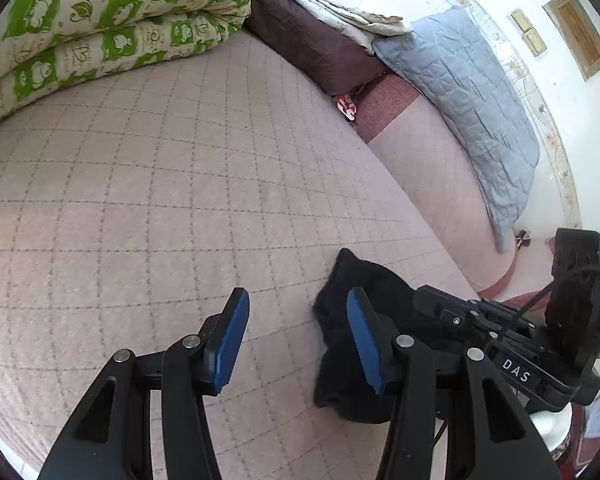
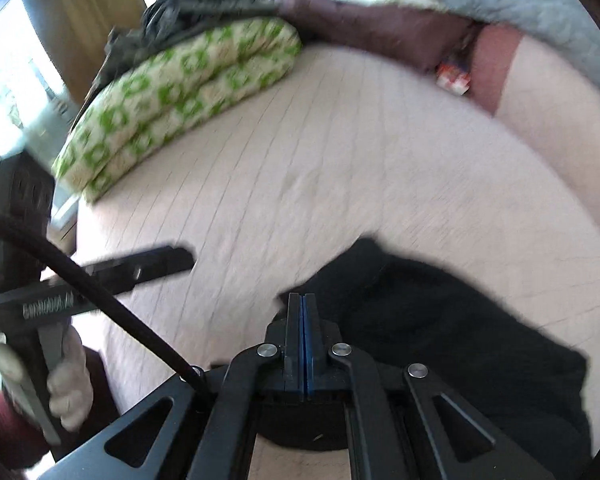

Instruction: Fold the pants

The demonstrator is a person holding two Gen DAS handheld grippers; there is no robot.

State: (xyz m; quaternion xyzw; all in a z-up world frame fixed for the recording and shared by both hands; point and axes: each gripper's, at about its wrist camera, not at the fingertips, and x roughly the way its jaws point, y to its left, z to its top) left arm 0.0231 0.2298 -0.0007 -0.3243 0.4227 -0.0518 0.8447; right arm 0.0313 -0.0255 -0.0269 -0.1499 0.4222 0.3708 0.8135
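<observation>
Presently, by size. Bed (image 1: 140, 200): pink quilted cover, my working surface, broad and flat enough to lay a garment out. Green-patterned quilt (image 1: 100, 32): folded, stacked at the far edge, out of my way. Pants (image 2: 440, 320): black, bunched near the bed's near edge, not yet spread flat. My right gripper (image 2: 303, 312): fingers pressed together over the dark cloth's edge, seemingly pinching it to drag it out, though blur hides the contact. My left gripper (image 1: 296, 340): spread wide, holding nothing, just beside the pants, probably poised to take another corner.
</observation>
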